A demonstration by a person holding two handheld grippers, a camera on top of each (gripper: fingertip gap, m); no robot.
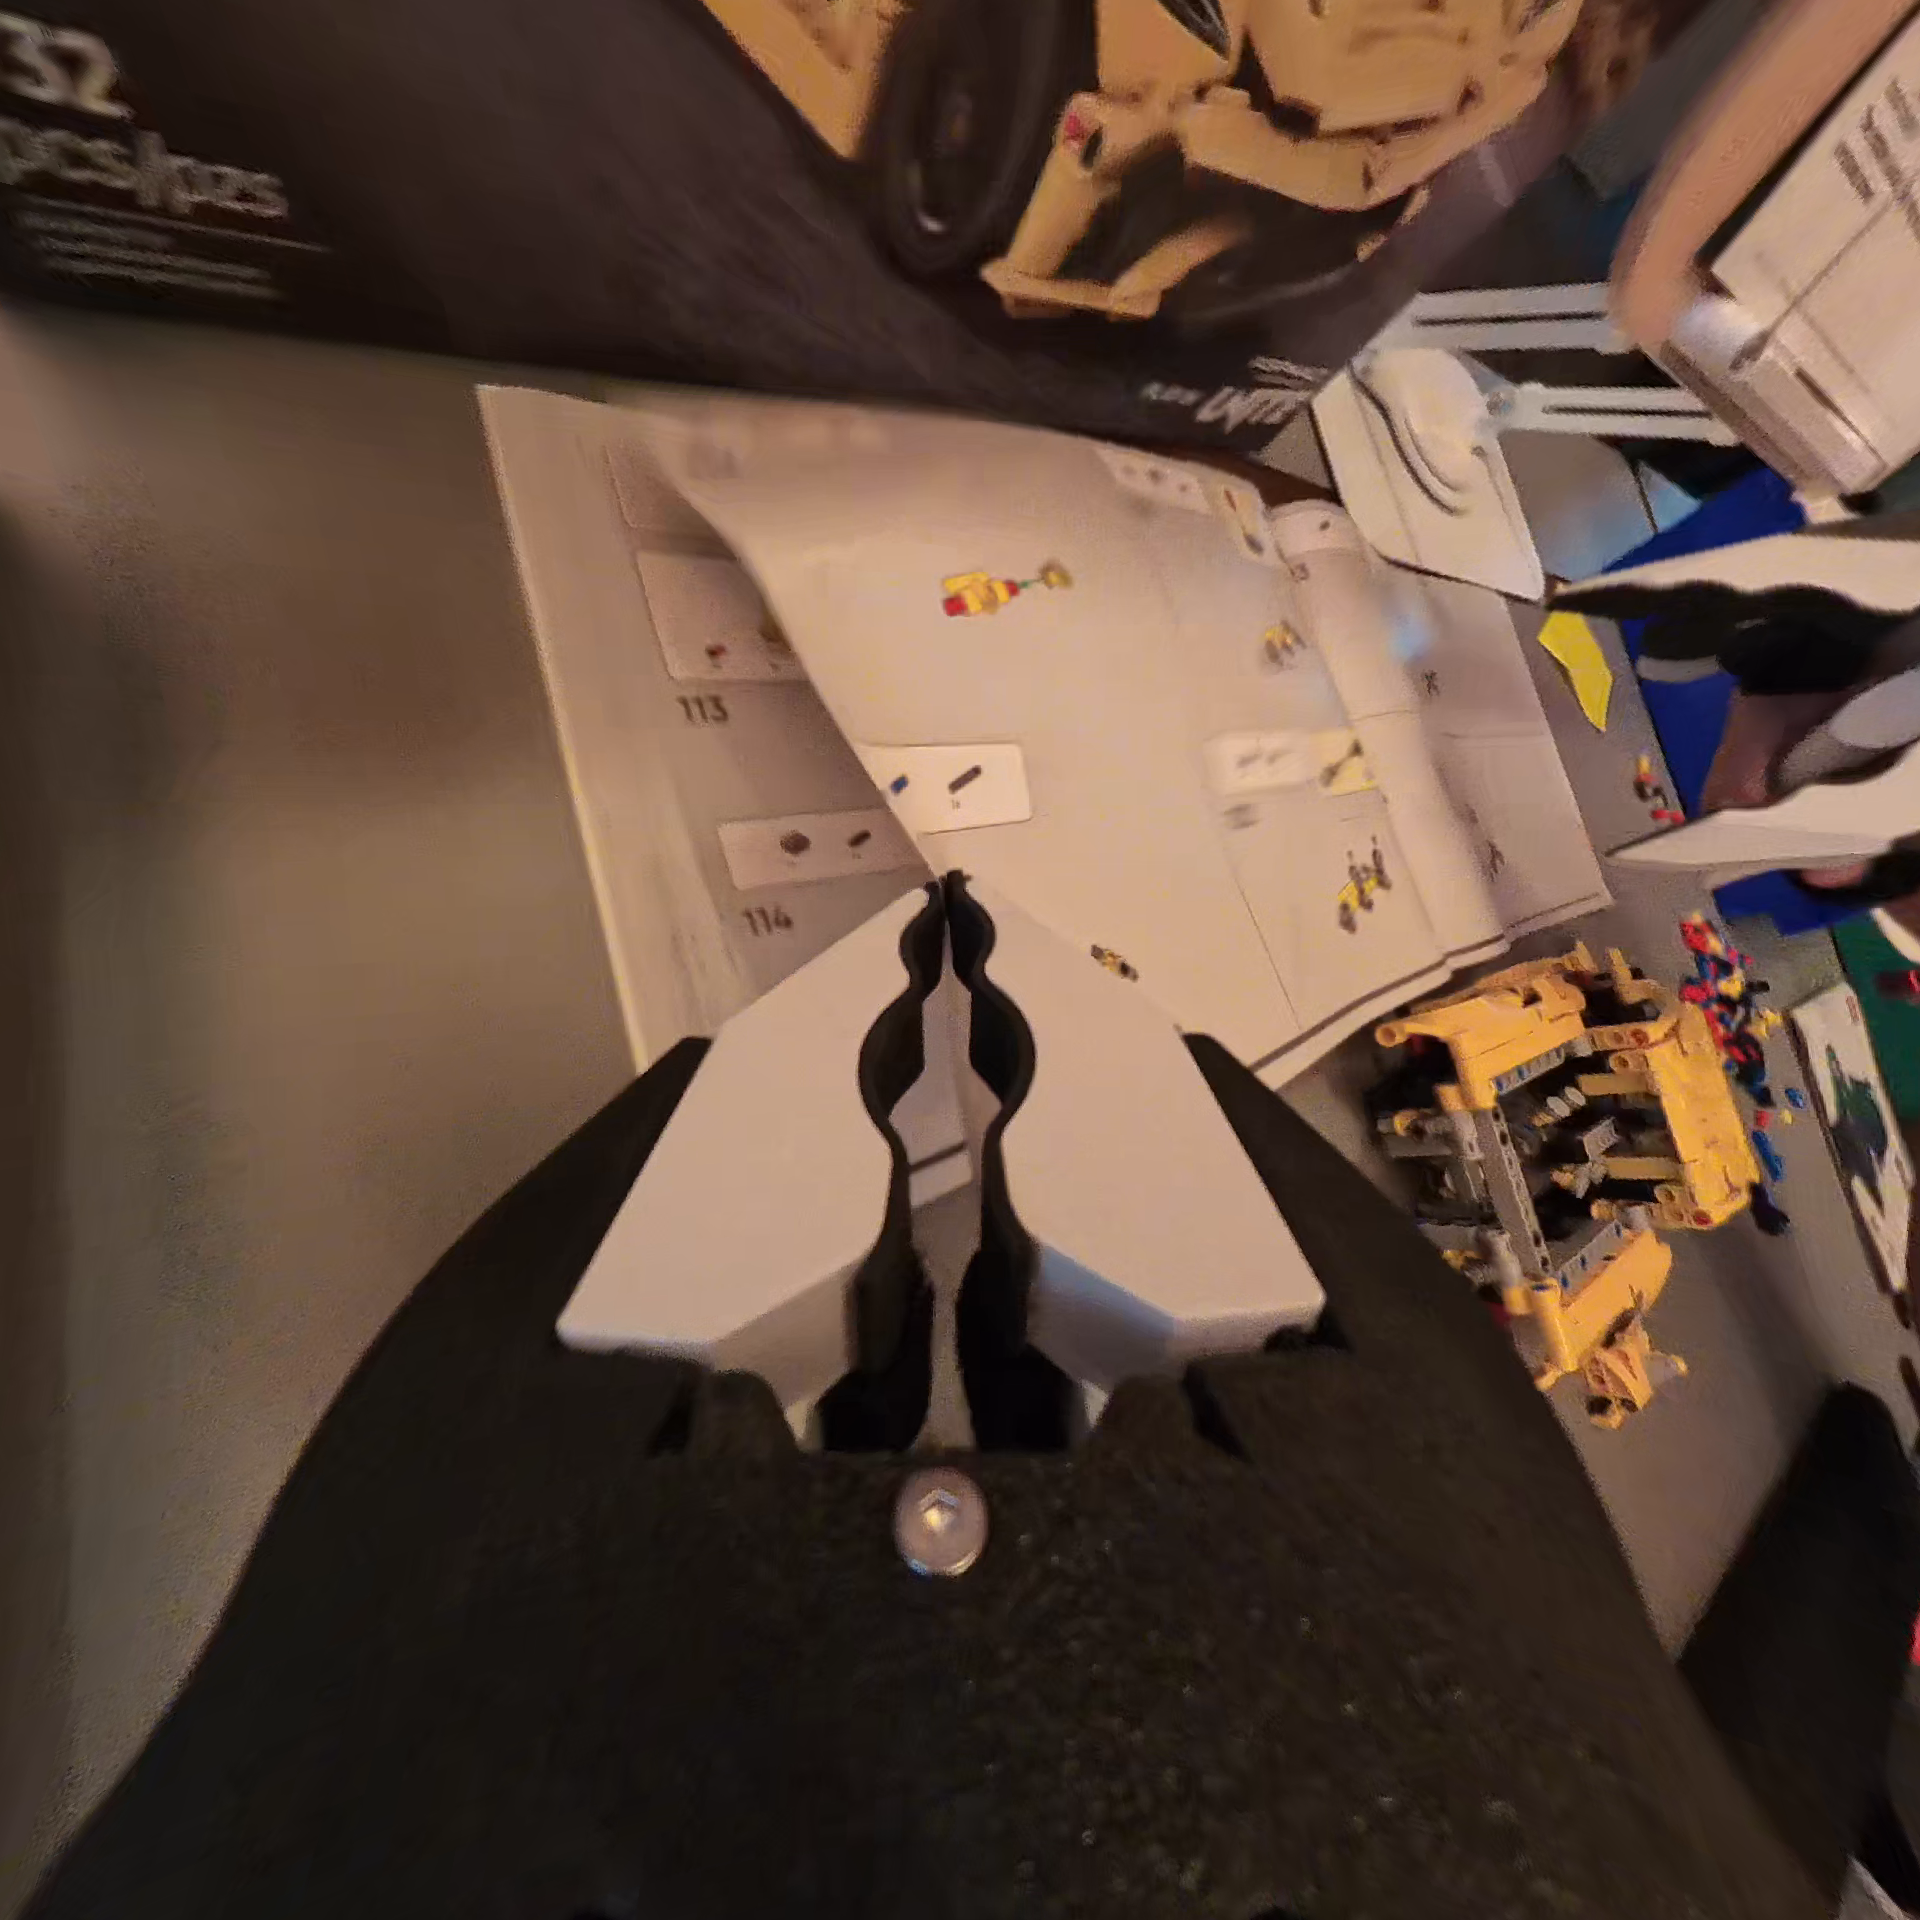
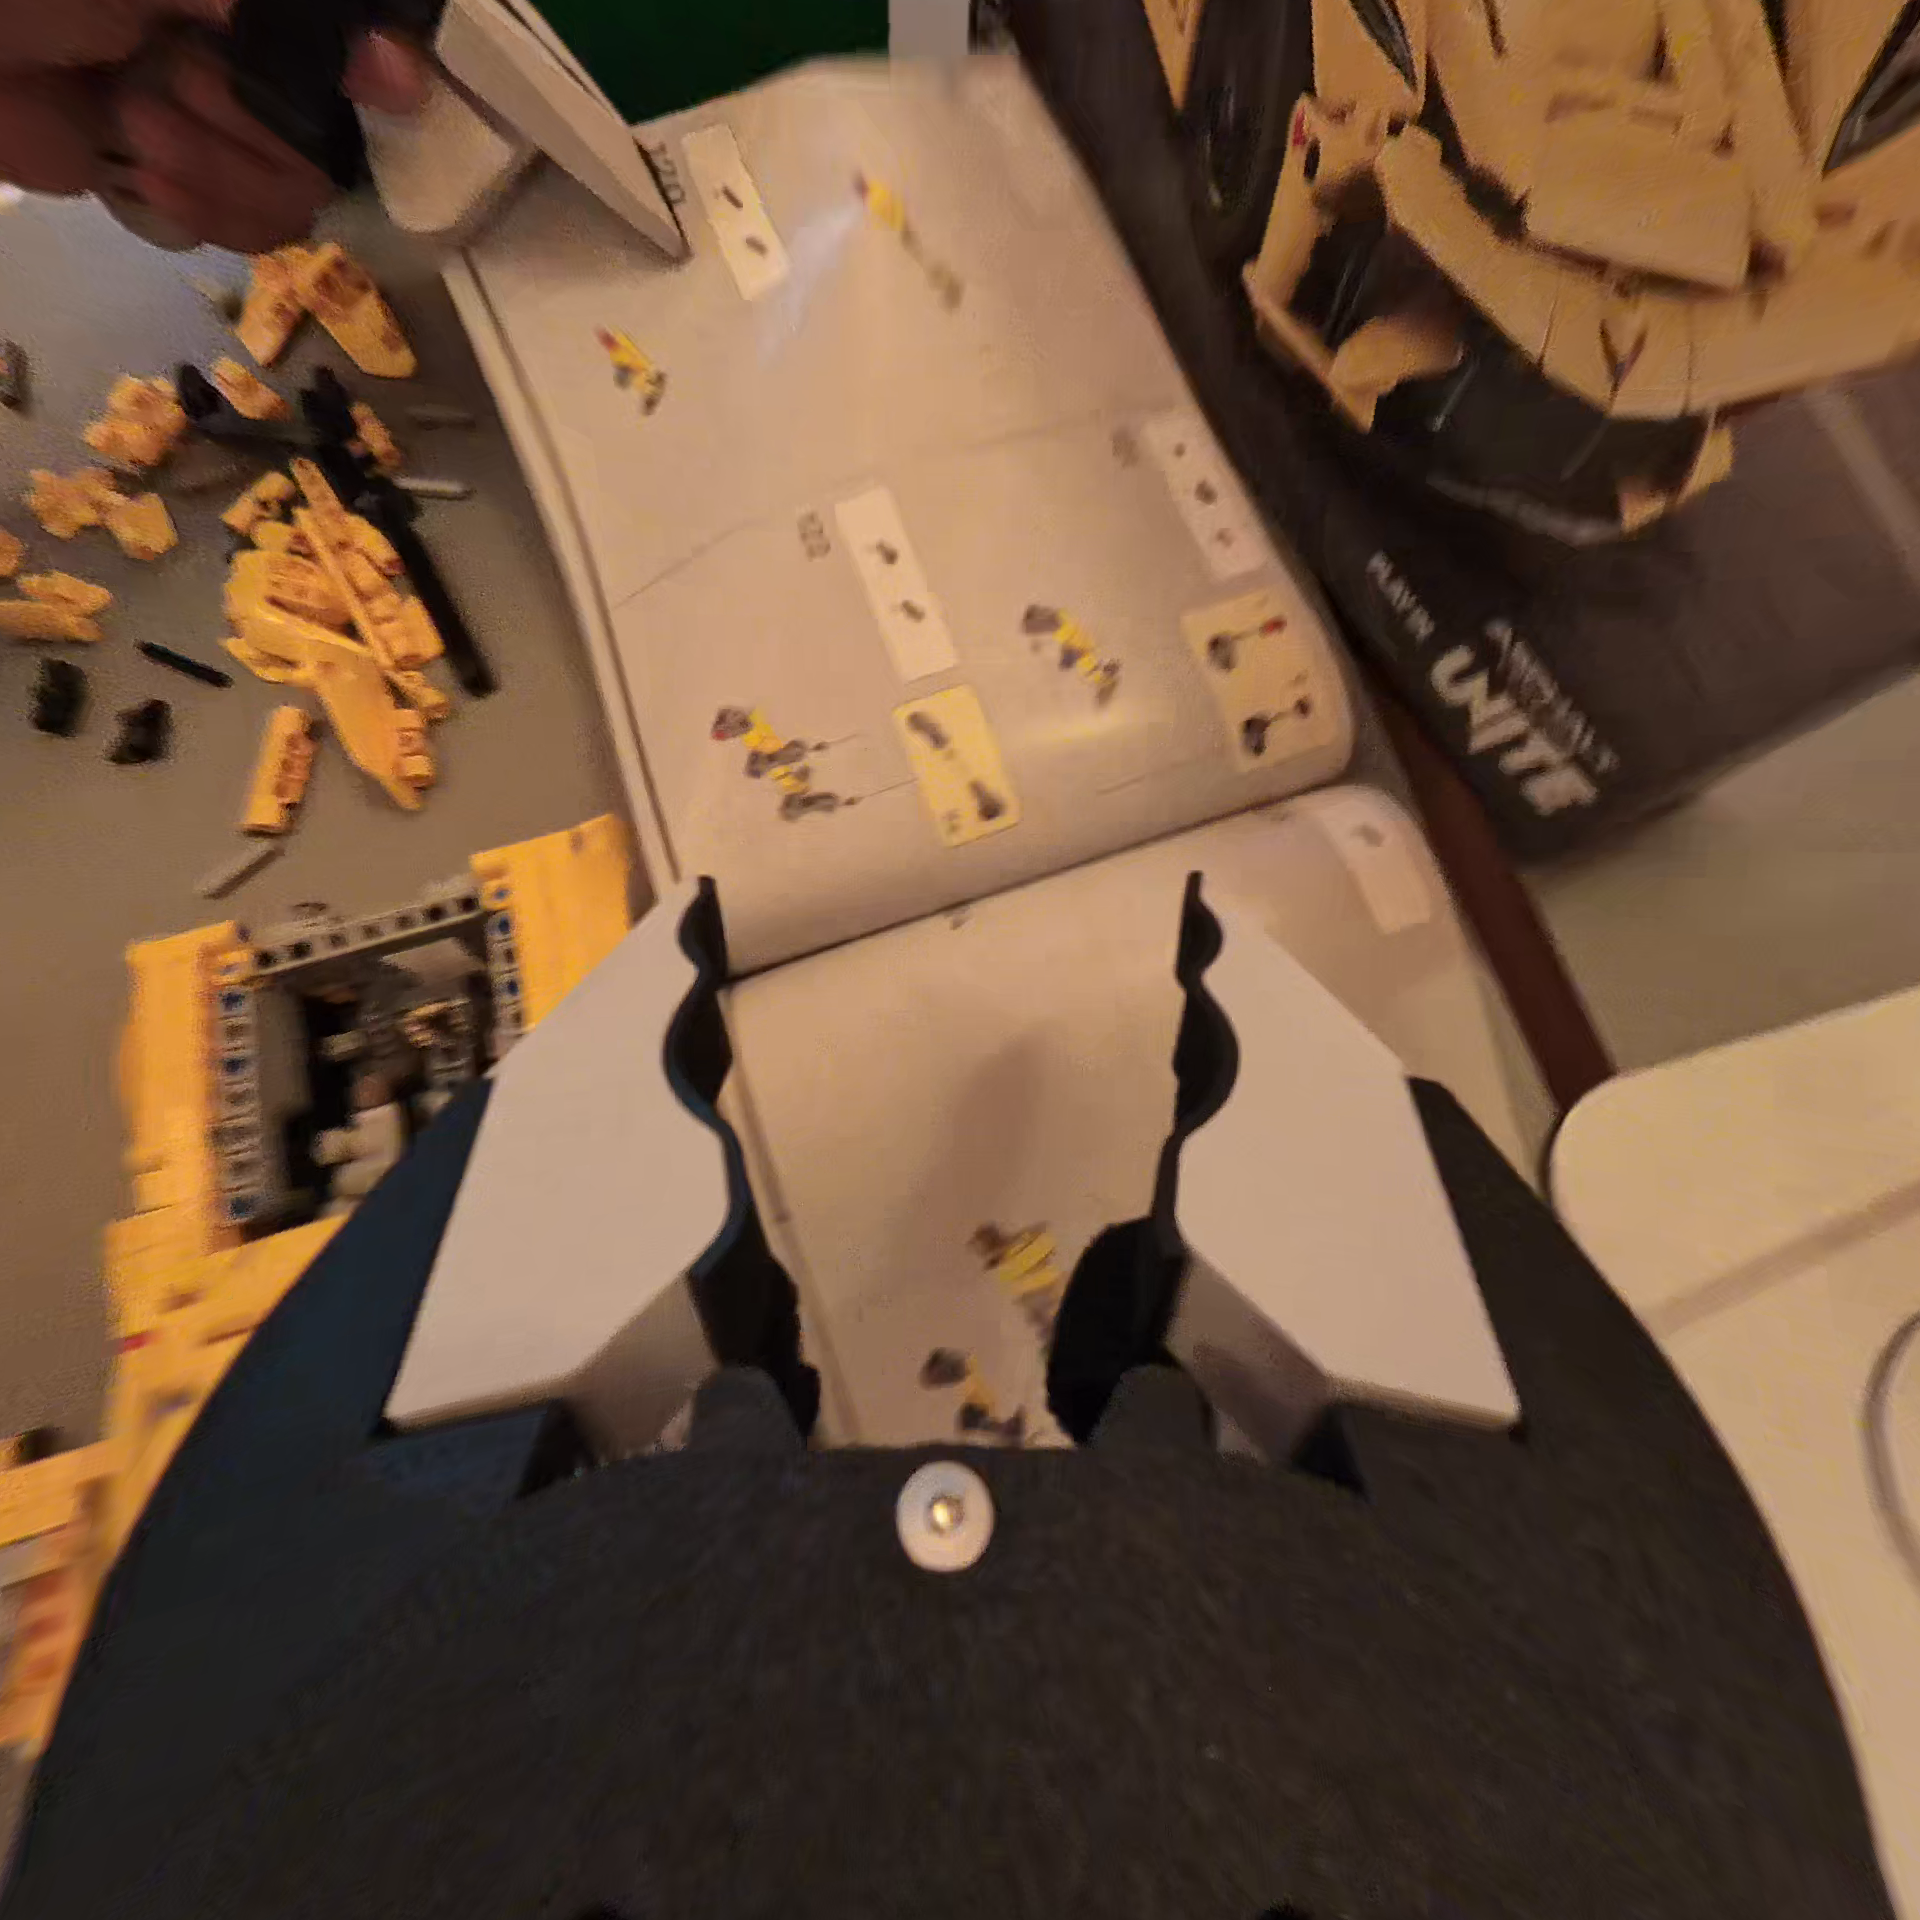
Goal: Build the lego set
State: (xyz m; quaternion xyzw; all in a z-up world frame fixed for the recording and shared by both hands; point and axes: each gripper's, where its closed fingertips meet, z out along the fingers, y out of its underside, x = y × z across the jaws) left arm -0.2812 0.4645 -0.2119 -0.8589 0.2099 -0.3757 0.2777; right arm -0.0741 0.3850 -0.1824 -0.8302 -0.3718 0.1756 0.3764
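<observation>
Pinching a page (image 1: 935, 623) of the manual (image 2: 935, 436) with our left gripper (image 1: 948, 891), jaws pressed together, we hold the right gripper (image 2: 945, 914) spread above, seemingly to find the next step.

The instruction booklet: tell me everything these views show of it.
The instruction booklet is white paper, lying open on the grey table beside the dark set box. Its pages bow upward and carry small coloured build diagrams and pale parts panels. The left gripper, shut, seems to pinch a lifted page edge; whether it truly grips is unclear. The right gripper hovers open above it.
</observation>
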